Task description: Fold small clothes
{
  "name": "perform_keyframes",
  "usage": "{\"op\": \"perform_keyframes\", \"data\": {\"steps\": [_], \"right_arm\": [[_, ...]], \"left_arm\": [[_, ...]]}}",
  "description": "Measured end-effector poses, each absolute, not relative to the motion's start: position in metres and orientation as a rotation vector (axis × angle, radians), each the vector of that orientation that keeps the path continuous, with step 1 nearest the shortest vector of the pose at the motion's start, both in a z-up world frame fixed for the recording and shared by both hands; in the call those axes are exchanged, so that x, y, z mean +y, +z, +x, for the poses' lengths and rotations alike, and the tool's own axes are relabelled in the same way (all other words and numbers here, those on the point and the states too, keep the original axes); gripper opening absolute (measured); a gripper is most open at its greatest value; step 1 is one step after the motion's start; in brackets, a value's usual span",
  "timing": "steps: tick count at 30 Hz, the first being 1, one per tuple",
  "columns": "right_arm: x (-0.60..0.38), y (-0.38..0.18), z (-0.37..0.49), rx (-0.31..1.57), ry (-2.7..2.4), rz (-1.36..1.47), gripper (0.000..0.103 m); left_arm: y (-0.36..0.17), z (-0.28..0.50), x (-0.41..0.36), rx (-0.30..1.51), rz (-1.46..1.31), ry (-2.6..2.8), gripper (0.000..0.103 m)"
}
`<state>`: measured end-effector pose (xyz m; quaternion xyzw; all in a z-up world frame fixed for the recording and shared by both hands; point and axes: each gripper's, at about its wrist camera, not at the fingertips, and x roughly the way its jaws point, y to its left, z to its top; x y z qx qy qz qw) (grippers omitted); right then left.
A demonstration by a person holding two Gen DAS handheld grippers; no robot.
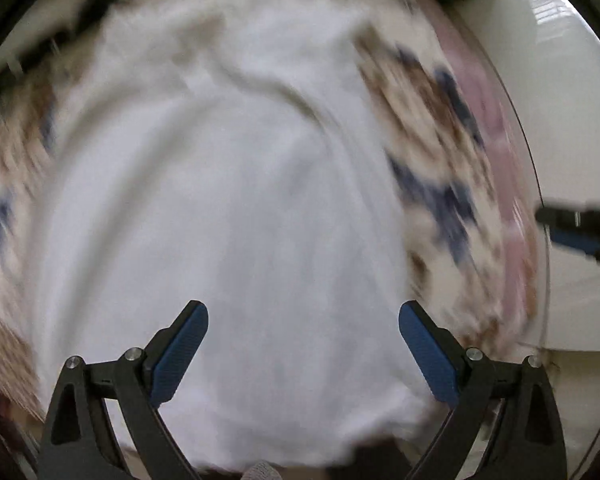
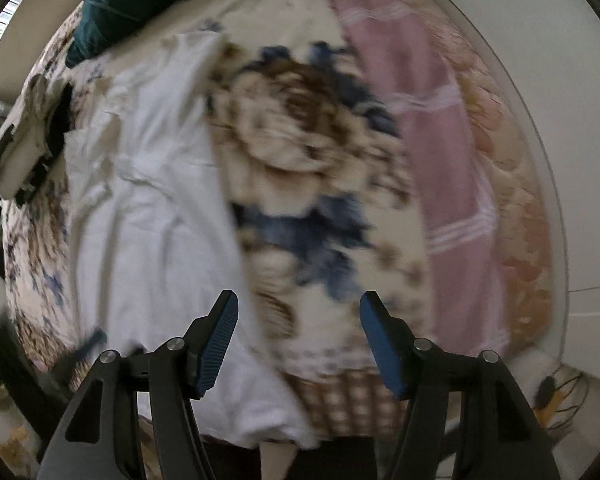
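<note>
white garment [image 1: 228, 208] lies spread flat on the floral bedspread [image 2: 312, 168], beside a pink towel [image 2: 420, 120] | left gripper [image 1: 303, 344] above it, jaws wide apart, empty | right gripper [image 2: 298, 344] past its edge, jaws apart, empty | view blurred | advice: settle both hands first, pinch matching corners, fold evenly

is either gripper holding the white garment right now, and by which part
Nothing is held. The left gripper and right gripper both stand open above the white garment, pads clear of it.
</note>
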<state>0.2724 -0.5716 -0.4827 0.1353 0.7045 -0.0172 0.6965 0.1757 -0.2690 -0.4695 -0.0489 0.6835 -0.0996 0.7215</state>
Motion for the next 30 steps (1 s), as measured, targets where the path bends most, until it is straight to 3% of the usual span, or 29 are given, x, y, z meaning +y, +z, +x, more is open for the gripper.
{"op": "perform_keyframes", "data": {"steps": [7, 13, 19, 22, 26, 30], "right_arm": [[-0.616, -0.517, 0.253, 1.629, -0.044, 0.258, 0.065], [-0.616, -0.53, 0.248, 1.638, 0.01, 0.285, 0.065], [-0.6, -0.54, 0.259, 1.63, 0.072, 0.293, 0.065], [-0.592, -0.54, 0.272, 1.611, 0.093, 0.29, 0.065], [-0.586, -0.536, 0.292, 1.594, 0.134, 0.31, 0.065], [-0.574, -0.538, 0.337, 1.582, 0.249, 0.347, 0.065]], "left_arm": [[-0.529, 0.13, -0.344, 1.671, -0.11, -0.153, 0.098], [-0.547, 0.094, -0.278, 1.746, -0.028, 0.046, 0.098], [-0.52, 0.09, -0.251, 1.703, -0.123, 0.129, 0.098], [-0.51, 0.101, -0.288, 1.646, -0.182, 0.022, 0.098], [-0.547, 0.103, -0.357, 1.682, -0.072, -0.11, 0.098], [-0.574, 0.097, -0.374, 1.678, -0.002, -0.108, 0.098]]}}
